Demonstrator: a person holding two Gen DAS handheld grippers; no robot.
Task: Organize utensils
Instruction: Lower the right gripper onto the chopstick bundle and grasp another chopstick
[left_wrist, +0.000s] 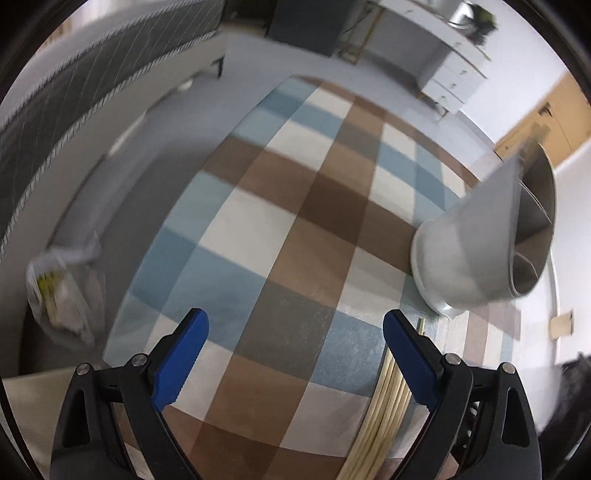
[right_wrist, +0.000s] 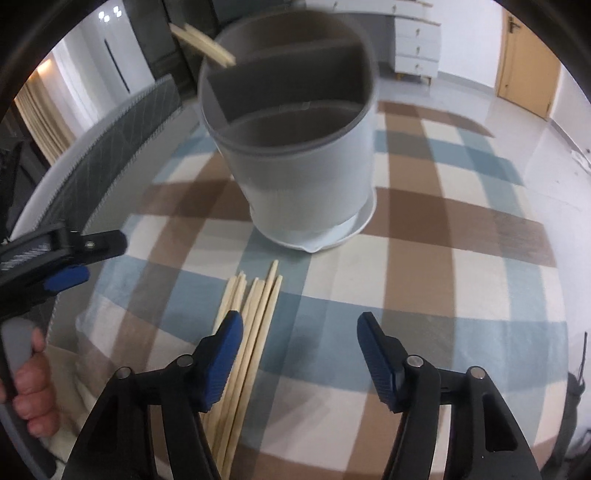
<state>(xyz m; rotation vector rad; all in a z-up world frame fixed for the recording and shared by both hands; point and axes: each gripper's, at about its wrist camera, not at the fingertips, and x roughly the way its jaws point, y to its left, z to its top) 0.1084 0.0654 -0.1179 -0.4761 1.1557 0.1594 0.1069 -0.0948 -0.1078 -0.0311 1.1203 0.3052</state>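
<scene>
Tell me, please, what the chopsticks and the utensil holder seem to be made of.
Chopsticks: probably bamboo or light wood, unvarnished; they are pale yellow-cream, matte and thin, tapering to their tips.
Utensil holder: probably matte plastic, though coated metal is possible; it has smooth grey walls without shine, thin inner dividers and a white base dish.

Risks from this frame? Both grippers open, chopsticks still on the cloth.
1. The loose chopsticks lie packed together, so the right gripper may pinch several or scatter them.
2. Chopsticks already in the holder lean out over its rim; a bump could tip them out.
</scene>
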